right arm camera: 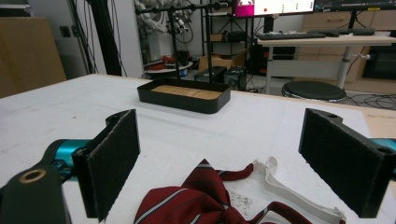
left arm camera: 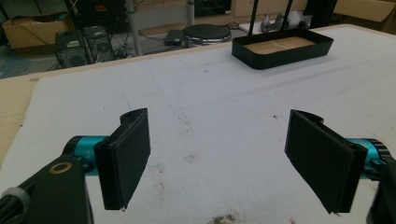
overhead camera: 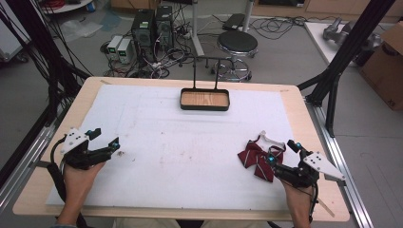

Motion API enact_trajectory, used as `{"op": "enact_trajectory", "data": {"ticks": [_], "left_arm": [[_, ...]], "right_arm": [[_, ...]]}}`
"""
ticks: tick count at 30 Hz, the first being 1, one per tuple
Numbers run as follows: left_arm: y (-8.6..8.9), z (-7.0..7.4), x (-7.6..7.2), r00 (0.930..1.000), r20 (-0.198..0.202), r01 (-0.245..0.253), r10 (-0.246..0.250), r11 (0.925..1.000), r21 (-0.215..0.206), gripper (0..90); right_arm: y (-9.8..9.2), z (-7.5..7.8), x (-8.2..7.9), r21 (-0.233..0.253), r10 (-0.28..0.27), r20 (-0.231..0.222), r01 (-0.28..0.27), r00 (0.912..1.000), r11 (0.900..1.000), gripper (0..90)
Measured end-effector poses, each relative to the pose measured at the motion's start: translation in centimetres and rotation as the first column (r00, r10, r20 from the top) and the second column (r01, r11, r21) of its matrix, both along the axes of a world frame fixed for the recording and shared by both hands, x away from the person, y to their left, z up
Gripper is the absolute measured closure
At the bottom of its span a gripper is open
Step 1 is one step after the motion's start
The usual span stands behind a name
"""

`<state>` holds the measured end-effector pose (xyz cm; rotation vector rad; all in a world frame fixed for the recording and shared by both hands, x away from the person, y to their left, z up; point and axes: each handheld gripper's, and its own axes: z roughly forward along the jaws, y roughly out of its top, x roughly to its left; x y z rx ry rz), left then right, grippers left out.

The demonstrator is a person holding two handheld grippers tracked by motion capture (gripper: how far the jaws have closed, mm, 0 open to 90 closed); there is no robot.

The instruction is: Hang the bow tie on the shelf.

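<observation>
A white mat (overhead camera: 190, 142), lightly stained, covered most of the wooden tabletop (overhead camera: 304, 118). At its far edge stood a black tray (overhead camera: 205, 99) with a wooden floor and a tall wire handle. Beyond lay a stool (overhead camera: 237, 43), computer towers (overhead camera: 152, 26) and tangled cables. The left gripper (overhead camera: 105, 138) rested near the mat's left edge, jaws wide apart and empty. The right gripper (overhead camera: 281, 153) was likewise spread, just beside a striped maroon bow tie (overhead camera: 256, 159) whose white strap (right arm camera: 299, 196) was partly cut off below.
</observation>
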<state>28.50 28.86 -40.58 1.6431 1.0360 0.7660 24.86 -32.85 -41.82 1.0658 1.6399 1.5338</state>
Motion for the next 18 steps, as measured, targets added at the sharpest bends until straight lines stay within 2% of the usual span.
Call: {"op": "enact_trajectory", "data": {"ticks": [18], "left_arm": [[0.02, 0.07, -0.24, 1.0, 0.005, 0.0, 0.0, 1.0, -0.006, 22.8]], "right_arm": [[0.04, -0.05, 0.21, -0.003, 0.006, -0.002, -0.006, 1.0, 1.0, 11.5]]}}
